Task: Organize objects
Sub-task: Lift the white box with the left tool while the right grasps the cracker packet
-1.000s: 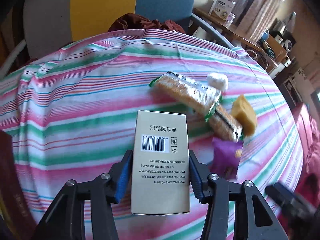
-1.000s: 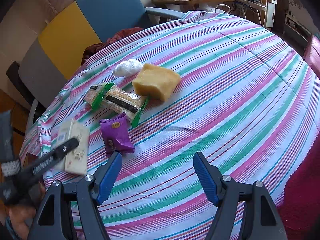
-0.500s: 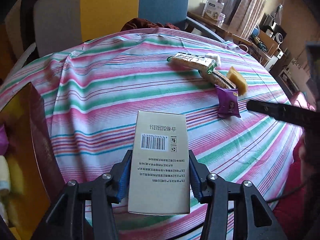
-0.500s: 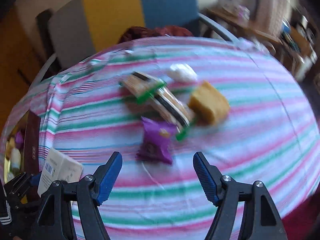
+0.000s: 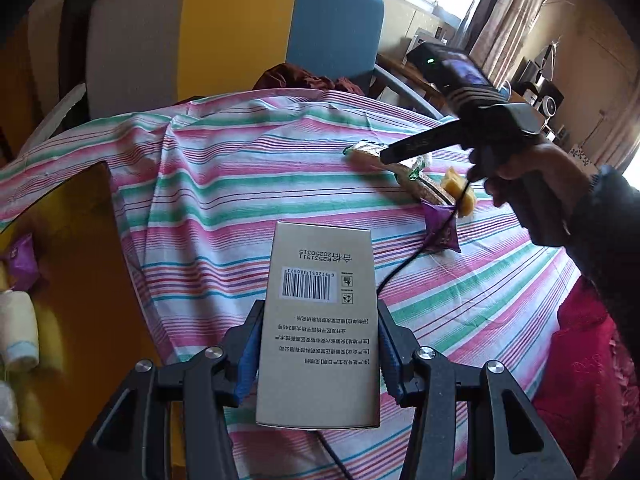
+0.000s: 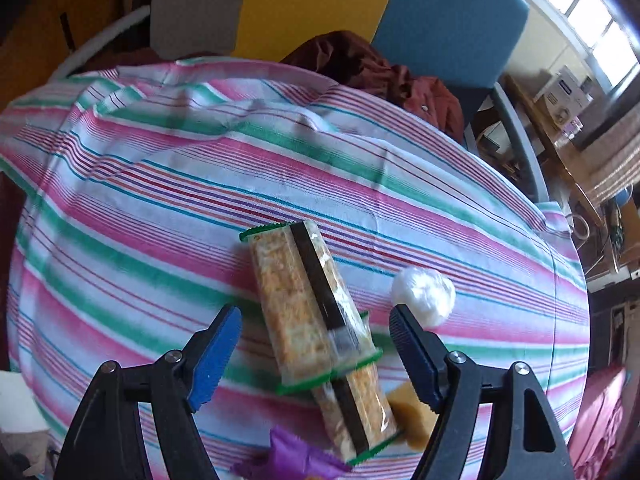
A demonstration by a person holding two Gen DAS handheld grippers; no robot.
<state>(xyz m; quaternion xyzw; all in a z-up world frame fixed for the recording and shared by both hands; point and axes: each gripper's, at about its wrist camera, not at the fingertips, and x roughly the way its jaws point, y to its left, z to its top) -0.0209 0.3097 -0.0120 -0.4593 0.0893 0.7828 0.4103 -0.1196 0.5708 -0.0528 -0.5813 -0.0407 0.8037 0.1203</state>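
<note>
Your left gripper (image 5: pixel 318 354) is clamped on the tall beige cardboard box with a barcode and printed text (image 5: pixel 320 320), both blue pads pressed against its long sides, and the box stands up out of the jaws above the pink, green and white striped tablecloth (image 5: pixel 248 200). Your right gripper (image 6: pixel 316 346) has its blue-padded jaws apart; they have just been opening further, and nothing is pinched. Between them, not touched by either pad, lies the near end of a long clear-wrapped cracker packet with green crimped ends and a black band (image 6: pixel 304 304).

Taking that cracker packet as the landmark: a second packet of the same kind (image 6: pixel 358 414) lies partly under its near end and runs on toward the camera. A white crumpled ball wrapped in clear film (image 6: pixel 424 294) sits to its right, just beside the right pad. A tan spongy block (image 6: pixel 412 414) lies near the second packet, on its right. A purple foil sachet (image 6: pixel 292 460) sits at the bottom edge of the right wrist view, below both packets.

From the left wrist view, your right hand (image 5: pixel 532 184) holds its gripper above the same cluster, well to the right of the box. At the left edge a yellow bin (image 5: pixel 80 264) holds a purple sachet and a white roll.
</note>
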